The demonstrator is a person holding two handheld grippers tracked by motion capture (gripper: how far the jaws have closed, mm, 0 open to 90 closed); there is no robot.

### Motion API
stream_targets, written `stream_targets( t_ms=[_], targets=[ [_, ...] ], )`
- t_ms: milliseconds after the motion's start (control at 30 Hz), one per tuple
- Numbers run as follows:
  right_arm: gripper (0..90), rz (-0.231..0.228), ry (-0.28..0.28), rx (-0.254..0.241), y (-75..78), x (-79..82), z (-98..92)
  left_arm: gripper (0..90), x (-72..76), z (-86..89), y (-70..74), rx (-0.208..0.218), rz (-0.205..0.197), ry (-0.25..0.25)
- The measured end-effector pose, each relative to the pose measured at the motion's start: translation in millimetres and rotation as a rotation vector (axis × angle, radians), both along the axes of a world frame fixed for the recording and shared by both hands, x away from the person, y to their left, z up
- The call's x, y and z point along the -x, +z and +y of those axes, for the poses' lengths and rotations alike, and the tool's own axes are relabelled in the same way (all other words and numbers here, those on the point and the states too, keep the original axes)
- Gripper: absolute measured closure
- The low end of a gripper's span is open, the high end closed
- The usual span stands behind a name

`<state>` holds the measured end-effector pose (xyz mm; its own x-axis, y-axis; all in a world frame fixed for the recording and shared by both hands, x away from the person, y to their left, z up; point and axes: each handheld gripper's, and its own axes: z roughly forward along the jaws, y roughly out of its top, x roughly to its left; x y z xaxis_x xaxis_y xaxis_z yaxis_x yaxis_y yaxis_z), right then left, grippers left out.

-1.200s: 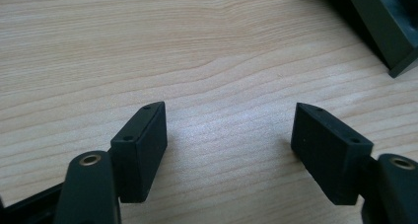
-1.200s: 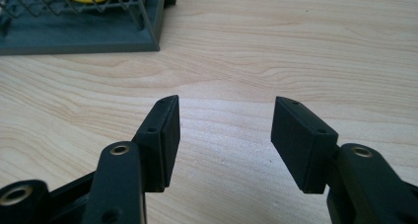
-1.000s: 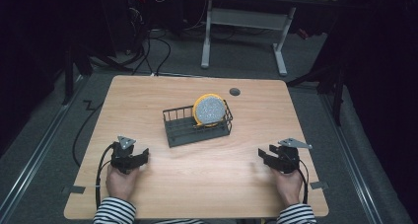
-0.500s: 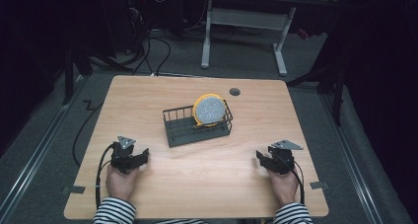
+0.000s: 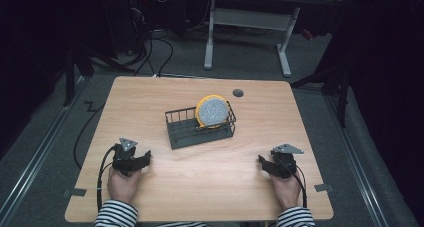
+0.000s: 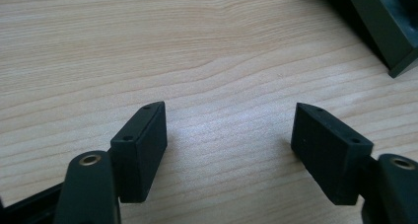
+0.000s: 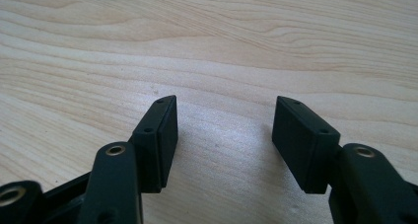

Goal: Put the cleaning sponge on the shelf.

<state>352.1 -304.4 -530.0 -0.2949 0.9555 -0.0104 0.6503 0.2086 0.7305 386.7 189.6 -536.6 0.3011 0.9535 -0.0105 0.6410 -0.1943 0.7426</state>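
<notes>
The left tongs (image 5: 141, 159) rest at about 7 o'clock on the counter (image 5: 150, 102), jaws spread over bare wood. The right tongs (image 5: 264, 163) sit at 5 o'clock, likewise spread and holding nothing. Between them at centre stands the wire basket (image 5: 192, 132), a yellow-rimmed speckled plate (image 5: 214, 111) upright inside.

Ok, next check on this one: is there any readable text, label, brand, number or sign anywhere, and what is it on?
None: no word, number or sign can be read.
Wire rack: bare dark wire, no label.
Speckled grey disc with a yellow rim: no print can be made out; it is small in the high view.
Left claw and right claw: plain black pads, only screw holes.
Table: bare wood grain.
</notes>
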Motion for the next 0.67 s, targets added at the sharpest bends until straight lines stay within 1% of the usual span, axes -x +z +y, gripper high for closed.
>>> stream_targets(
  t_ms=[133,300,667],
  targets=[
    [41.8,-0.005,-0.005,0.014,-0.4,0.7,1.4,30.3,0.0,0.1,0.0,0.001,0.001,-0.001],
    [38.9,0.000,-0.006,0.009,-0.6,0.3,1.3,30.1,0.3,0.0,-0.1,0.001,0.000,-0.002],
    [38.8,0.000,-0.005,0.010,-0.6,0.4,1.3,30.0,0.3,0.0,-0.1,0.000,0.000,-0.003]
  ],
)
